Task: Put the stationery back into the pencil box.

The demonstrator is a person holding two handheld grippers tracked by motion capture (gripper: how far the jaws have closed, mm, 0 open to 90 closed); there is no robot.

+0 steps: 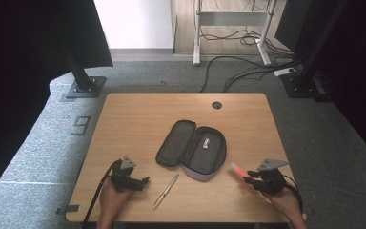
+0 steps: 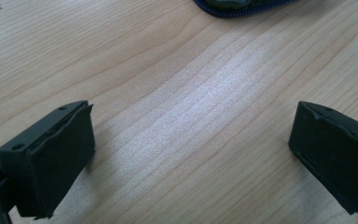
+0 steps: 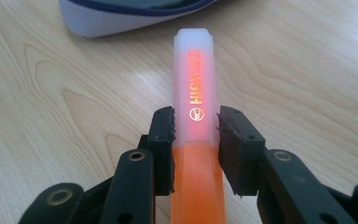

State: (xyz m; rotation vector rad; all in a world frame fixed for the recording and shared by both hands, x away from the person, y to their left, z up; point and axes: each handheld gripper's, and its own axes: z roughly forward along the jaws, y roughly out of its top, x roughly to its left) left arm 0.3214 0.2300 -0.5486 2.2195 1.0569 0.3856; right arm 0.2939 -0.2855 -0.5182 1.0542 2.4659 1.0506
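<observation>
Open case point(image 1: 191, 150) between grippers

Premises are presenting as a lab or recording studio rather than a home. A lone wooden desk point(image 1: 138, 119) with a cable port point(image 1: 216, 105) is standing on grey carpet point(image 1: 38, 148). At ten and two o'clock, black curtains point(image 1: 24, 57) are hanging from stands on floor plates point(image 1: 86, 88). At twelve o'clock, loose cables point(image 1: 248, 67) are trailing beneath a white-framed table point(image 1: 231, 19).
</observation>
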